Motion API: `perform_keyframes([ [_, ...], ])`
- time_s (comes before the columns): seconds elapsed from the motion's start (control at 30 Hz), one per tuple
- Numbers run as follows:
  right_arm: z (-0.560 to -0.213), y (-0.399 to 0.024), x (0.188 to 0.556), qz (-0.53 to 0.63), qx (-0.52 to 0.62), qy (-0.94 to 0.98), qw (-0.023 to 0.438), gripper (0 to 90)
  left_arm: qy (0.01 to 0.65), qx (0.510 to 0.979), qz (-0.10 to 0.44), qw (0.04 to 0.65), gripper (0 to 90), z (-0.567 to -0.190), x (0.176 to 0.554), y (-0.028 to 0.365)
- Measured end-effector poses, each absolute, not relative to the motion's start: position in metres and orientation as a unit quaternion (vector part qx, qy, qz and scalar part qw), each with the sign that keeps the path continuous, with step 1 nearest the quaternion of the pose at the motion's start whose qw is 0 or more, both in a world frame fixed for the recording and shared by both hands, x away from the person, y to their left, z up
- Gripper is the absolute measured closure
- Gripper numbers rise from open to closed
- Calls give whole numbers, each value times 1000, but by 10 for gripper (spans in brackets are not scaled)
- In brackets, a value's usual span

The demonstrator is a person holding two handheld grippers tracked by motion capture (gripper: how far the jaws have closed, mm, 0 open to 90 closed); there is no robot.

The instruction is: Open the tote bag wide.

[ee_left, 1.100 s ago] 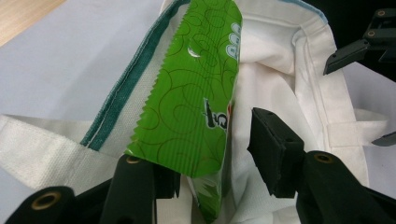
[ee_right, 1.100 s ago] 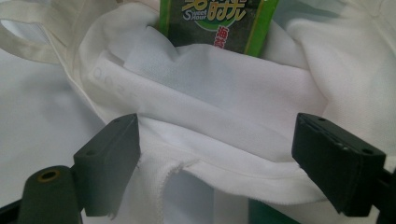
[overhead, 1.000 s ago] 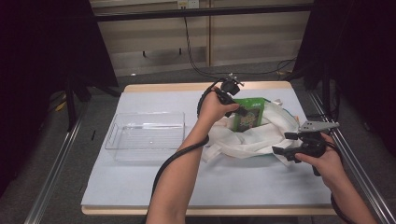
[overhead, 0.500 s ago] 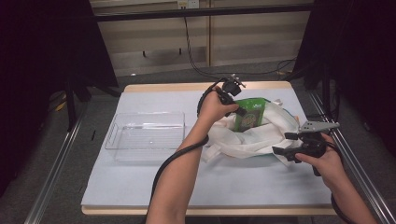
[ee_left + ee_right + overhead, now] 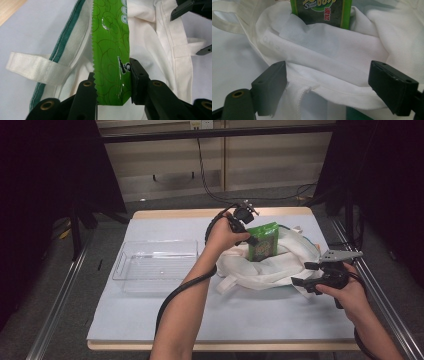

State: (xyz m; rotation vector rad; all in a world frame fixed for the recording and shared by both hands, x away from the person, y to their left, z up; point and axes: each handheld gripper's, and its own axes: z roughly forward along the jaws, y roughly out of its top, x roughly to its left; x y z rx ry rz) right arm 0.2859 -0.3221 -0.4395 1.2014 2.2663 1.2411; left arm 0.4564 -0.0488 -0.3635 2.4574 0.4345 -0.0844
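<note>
Packet [image 5: 111, 60] stands upright, half inside the bag [image 5: 295, 262], pinched by the left gripper [image 5: 112, 82], whose jaws have just closed; right gripper [image 5: 327, 87] gapes at the bag's rim.

**Print on the green packet**

In the right gripper view, the green packet [image 5: 322, 12] carries the English words "Sweet Sour" in white near its top edge, partly cut off, with two Chinese characters, 海苔, just beside them. In the left gripper view, the packet [image 5: 110, 70] shows dark lettering at its edge, too cropped to read.
</note>
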Motion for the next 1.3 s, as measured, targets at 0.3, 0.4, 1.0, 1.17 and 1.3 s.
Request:
perform_keyframes([
  [0.3,-439,-322,285,433,415,787,144,154,149,942,-38,299,600,-363,459,-60],
  [0.4,-439,-322,285,433,414,787,144,154,157,939,-38,302,567,-363,459,-62],
  [1.0,-441,-322,286,432,413,789,142,154,148,945,-32,290,490,-364,463,-74],
  [1.17,-440,-322,285,433,412,789,142,154,140,950,-32,278,529,-362,464,-79],
  [1.3,-439,-323,285,435,413,787,143,154,139,954,-37,263,632,-362,463,-84],
])
